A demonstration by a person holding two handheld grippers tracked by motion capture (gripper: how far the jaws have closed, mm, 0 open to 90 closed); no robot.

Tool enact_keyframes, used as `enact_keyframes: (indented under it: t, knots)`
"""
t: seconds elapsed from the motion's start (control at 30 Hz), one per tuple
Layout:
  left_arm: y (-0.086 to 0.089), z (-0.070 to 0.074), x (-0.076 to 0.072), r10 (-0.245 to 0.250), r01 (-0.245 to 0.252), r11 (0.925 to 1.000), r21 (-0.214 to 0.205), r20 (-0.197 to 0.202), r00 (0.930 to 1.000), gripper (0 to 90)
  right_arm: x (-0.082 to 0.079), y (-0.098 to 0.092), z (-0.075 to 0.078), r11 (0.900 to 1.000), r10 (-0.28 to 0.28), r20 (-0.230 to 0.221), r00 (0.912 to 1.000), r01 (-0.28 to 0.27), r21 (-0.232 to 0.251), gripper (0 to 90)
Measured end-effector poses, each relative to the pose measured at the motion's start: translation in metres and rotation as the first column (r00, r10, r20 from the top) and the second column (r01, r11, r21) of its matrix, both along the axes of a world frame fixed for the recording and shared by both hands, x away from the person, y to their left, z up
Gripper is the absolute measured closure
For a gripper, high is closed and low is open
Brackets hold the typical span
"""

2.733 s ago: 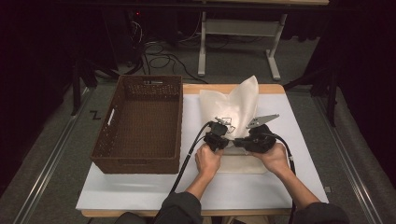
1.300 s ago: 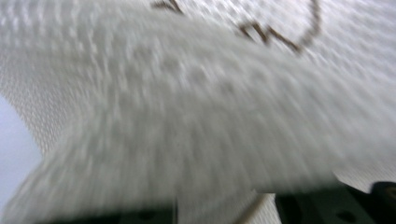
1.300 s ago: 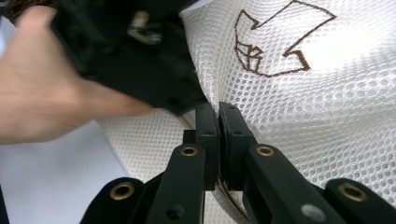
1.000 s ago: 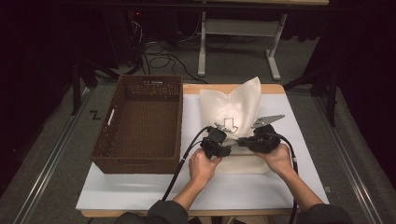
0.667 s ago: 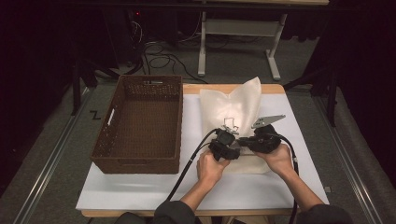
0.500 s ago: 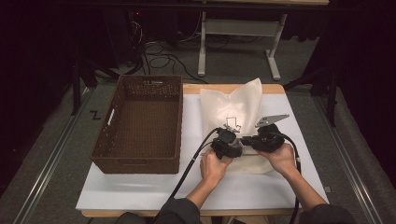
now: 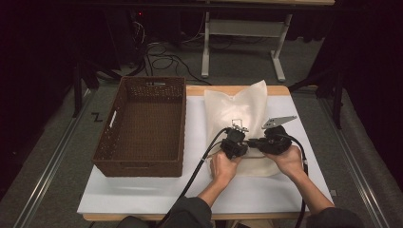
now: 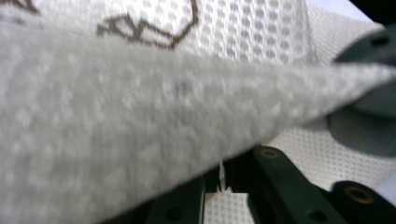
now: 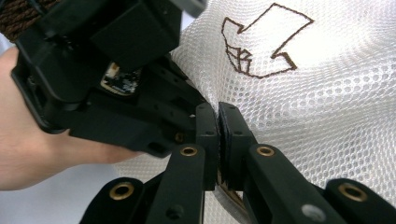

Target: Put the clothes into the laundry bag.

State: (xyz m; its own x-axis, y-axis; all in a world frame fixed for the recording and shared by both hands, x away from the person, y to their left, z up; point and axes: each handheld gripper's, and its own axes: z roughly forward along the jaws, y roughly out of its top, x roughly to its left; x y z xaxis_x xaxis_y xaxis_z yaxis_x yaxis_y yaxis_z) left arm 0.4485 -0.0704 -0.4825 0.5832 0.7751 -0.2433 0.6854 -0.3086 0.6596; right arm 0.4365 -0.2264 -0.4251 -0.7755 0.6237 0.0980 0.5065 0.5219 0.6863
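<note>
With both jaws pinching it, mesh bag (image 7: 240, 111) lies beside basket (image 7: 142, 126).

Basket (image 7: 142, 126) on table (image 7: 142, 194), left half. Mesh bag (image 7: 237, 107) just right of it, reaching the far edge. Left gripper (image 7: 236, 142) and right gripper (image 7: 266, 142) side by side at bag's near part

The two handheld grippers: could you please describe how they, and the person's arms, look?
Both the left gripper and the right gripper are blocky black units with brass-coloured pivot rivets on the jaw links. A black cable trails from the left one; a grey three-cornered plate tops the right. The person wears dark sleeves.
</note>
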Motion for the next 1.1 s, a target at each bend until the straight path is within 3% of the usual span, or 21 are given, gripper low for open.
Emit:
enact_keyframes:
  t: [0.1, 0.17, 0.27, 0.37, 0.43, 0.5, 0.6, 0.7, 0.9, 0.97, 1.1]
  knots:
    - [0.001, 0.001, 0.003, 0.015, -0.015, 0.9998, -0.009, 0.022, 0.9996, 87.3, 0.0, -0.002, 0.0, 1.0, -0.002, -0.004, 1.0, 0.002, -0.001, 88.6]
    - [0.005, 0.002, 0.011, 0.078, -0.077, 0.997, -0.01, 0.058, 0.9953, 87.6, 0.0, -0.004, 0.0, 0.9999, -0.002, -0.007, 1.0, 0.002, 0.011, 88.8]
    - [0.007, -0.001, 0.017, 0.112, -0.112, 0.9937, -0.003, 0.057, 0.9921, 87.4, 0.0, -0.003, 0.001, 0.9999, -0.005, -0.011, 0.9999, 0.005, 0.015, 88.9]
    - [0.007, -0.001, 0.012, 0.069, -0.072, 0.9966, 0.041, 0.074, 0.9949, 85.8, 0.002, -0.001, -0.001, 1.0, 0.0, -0.011, 0.9999, 0.0, 0.006, 88.9]
    - [0.008, 0.0, 0.009, 0.059, -0.062, 0.9971, 0.045, 0.078, 0.9953, 83.0, 0.002, -0.002, -0.001, 1.0, -0.001, -0.013, 0.9999, 0.001, 0.007, 88.9]
    - [0.012, 0.002, 0.005, 0.042, -0.045, 0.9975, 0.053, 0.066, 0.997, 75.8, 0.003, -0.004, -0.001, 0.9998, -0.011, -0.015, 0.9998, 0.011, 0.019, 88.9]
    - [0.018, 0.002, -0.002, 0.019, -0.024, 0.9958, 0.088, 0.056, 0.9983, 72.3, 0.002, -0.002, -0.001, 0.9997, -0.009, -0.016, 0.9998, 0.009, 0.024, 88.8]
    - [0.019, 0.001, 0.001, 0.036, -0.039, 0.9976, 0.058, 0.044, 0.9984, 74.4, 0.0, 0.003, 0.0, 0.9998, 0.005, -0.009, 0.9999, -0.005, 0.019, 88.8]
    - [0.014, -0.001, 0.013, 0.063, -0.063, 0.9977, -0.024, 0.003, 0.998, 87.5, -0.001, 0.003, 0.0, 0.9998, 0.004, -0.017, 0.9999, -0.004, 0.017, 88.9]
    - [0.014, -0.002, 0.017, 0.073, -0.073, 0.9968, -0.032, -0.004, 0.9973, 88.1, -0.001, 0.002, 0.0, 0.9998, 0.003, -0.019, 0.9998, -0.003, 0.018, 88.9]
    - [0.013, 0.002, 0.019, 0.075, -0.075, 0.9971, 0.014, 0.017, 0.997, 88.0, -0.001, 0.003, 0.0, 0.9998, 0.004, -0.019, 0.9998, -0.004, 0.019, 88.8]
